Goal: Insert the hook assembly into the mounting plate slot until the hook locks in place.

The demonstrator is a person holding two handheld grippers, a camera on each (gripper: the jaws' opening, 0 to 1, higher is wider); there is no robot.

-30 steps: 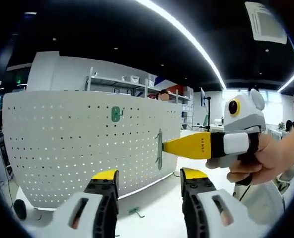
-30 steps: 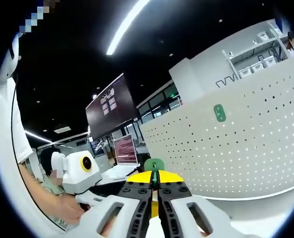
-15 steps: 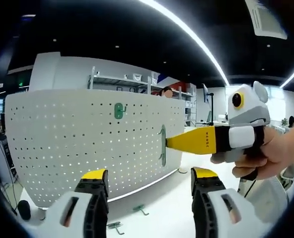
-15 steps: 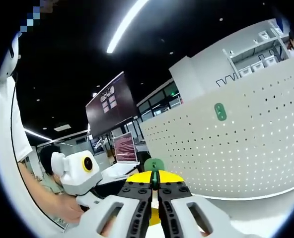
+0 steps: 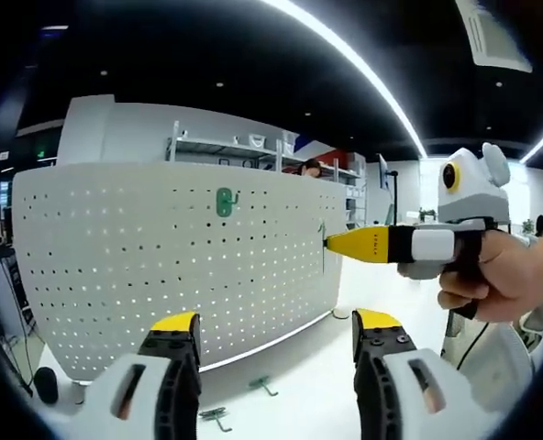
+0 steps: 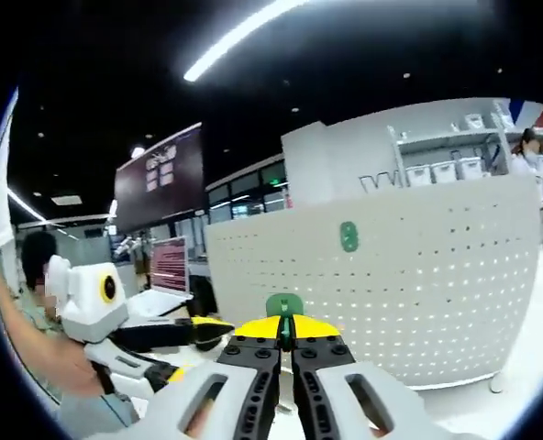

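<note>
Left gripper view: the left gripper (image 5: 276, 335) is pointing toward a white perforated pegboard (image 5: 143, 266) standing on a white table (image 5: 299, 385), its jaws standing spread with nothing between them. A green hook (image 5: 225, 202) is hanging high on the pegboard's face. The right gripper (image 5: 331, 244) is entering from the right, held by a person's hand (image 5: 487, 280); its yellow jaws are pinching a second green hook assembly (image 5: 323, 247), seen edge-on, just off the pegboard's right end. Two small green hooks (image 5: 239, 399) are lying on the table near the pegboard's foot.

Right gripper view: the right gripper (image 6: 285, 337) is showing jaws pressed together on the green hook assembly (image 6: 284, 306), whose top is rising above the yellow tips. The pegboard (image 6: 391, 284) is standing to the far right, carrying the mounted hook (image 6: 349, 236). The left gripper (image 6: 218, 326) is reaching in from the left, its jaws spread.
</note>
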